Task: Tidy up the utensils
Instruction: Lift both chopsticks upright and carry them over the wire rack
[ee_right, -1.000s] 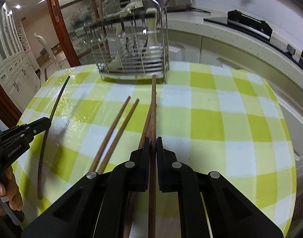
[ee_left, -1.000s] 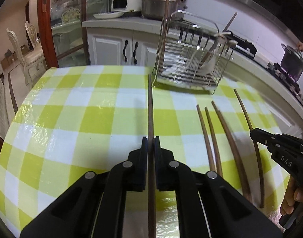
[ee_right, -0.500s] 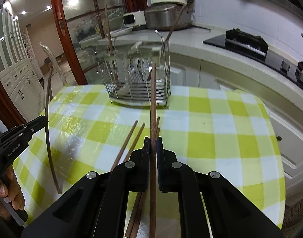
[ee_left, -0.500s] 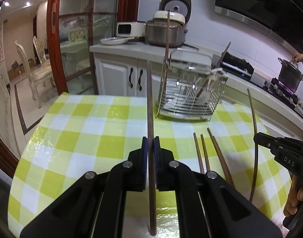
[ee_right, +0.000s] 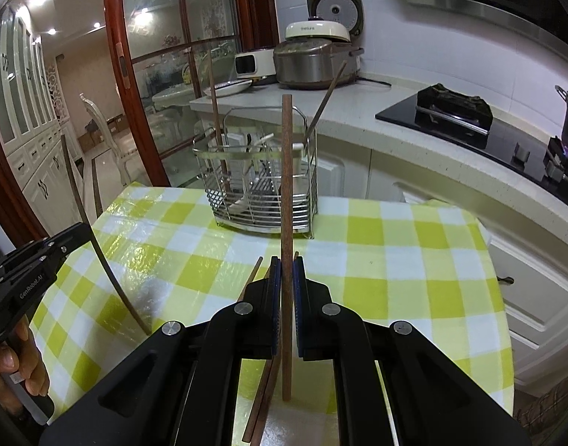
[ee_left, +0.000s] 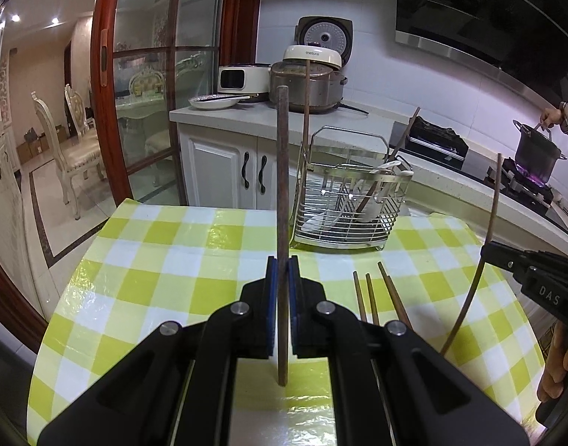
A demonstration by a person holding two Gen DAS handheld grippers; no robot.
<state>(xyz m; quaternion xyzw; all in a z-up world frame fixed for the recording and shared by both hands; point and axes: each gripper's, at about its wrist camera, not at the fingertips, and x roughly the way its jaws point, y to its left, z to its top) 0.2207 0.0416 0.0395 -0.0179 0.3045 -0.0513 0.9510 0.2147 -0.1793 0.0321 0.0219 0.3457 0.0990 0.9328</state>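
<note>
Left wrist view reads "DAS" on the right gripper [ee_left: 486,251]; both grippers pinch chopsticks above the green-checked tablecloth [ee_left: 179,260] in a kitchen.

White kitchen cabinets [ee_left: 224,171], red-framed glass door [ee_left: 142,74]

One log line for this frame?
left gripper: shut on brown wooden chopstick | right gripper: shut on another chopstick | wire caddy: ahead

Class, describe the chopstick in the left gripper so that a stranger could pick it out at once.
Start at the table with the green checked cloth, which has a wire rack at its far edge. In front of the rack the left gripper is shut on one brown chopstick. It stands upright off the cloth, left of three chopsticks lying flat.
</note>
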